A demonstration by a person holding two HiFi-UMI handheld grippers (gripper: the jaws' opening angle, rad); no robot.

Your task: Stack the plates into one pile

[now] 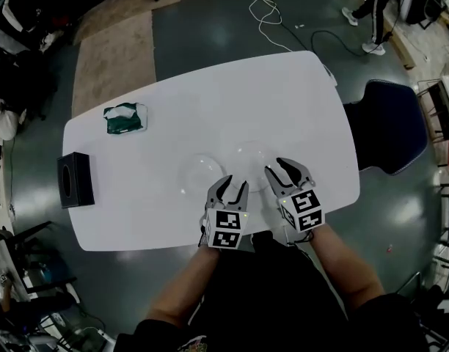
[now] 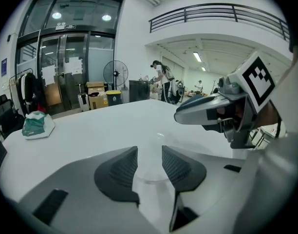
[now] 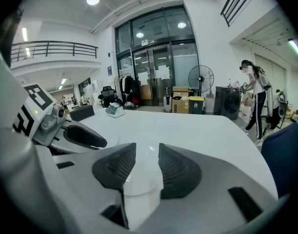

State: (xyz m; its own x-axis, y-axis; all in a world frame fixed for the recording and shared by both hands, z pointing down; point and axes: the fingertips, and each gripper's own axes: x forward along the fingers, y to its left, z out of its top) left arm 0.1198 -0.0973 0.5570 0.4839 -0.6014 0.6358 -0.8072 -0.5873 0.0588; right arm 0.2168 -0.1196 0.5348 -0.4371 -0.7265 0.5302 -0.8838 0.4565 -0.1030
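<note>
Two clear plates lie side by side on the white table (image 1: 210, 101): the left plate (image 1: 201, 171) and the right plate (image 1: 252, 158). My left gripper (image 1: 235, 183) hovers at the near edge between them, open and holding nothing. In the left gripper view (image 2: 150, 155) a clear plate (image 2: 149, 172) shows on the table through the gap between the jaws. My right gripper (image 1: 282, 169) stands open at the right plate's near right rim. In the right gripper view (image 3: 147, 155) the clear plate (image 3: 134, 184) lies under the jaws, with nothing pinched.
A green and white packet (image 1: 124, 117) and a black box (image 1: 75, 180) sit at the table's left side. A dark blue chair (image 1: 386, 123) stands to the right of the table. A person (image 1: 375, 13) stands on the floor beyond, near a white cable (image 1: 272, 9).
</note>
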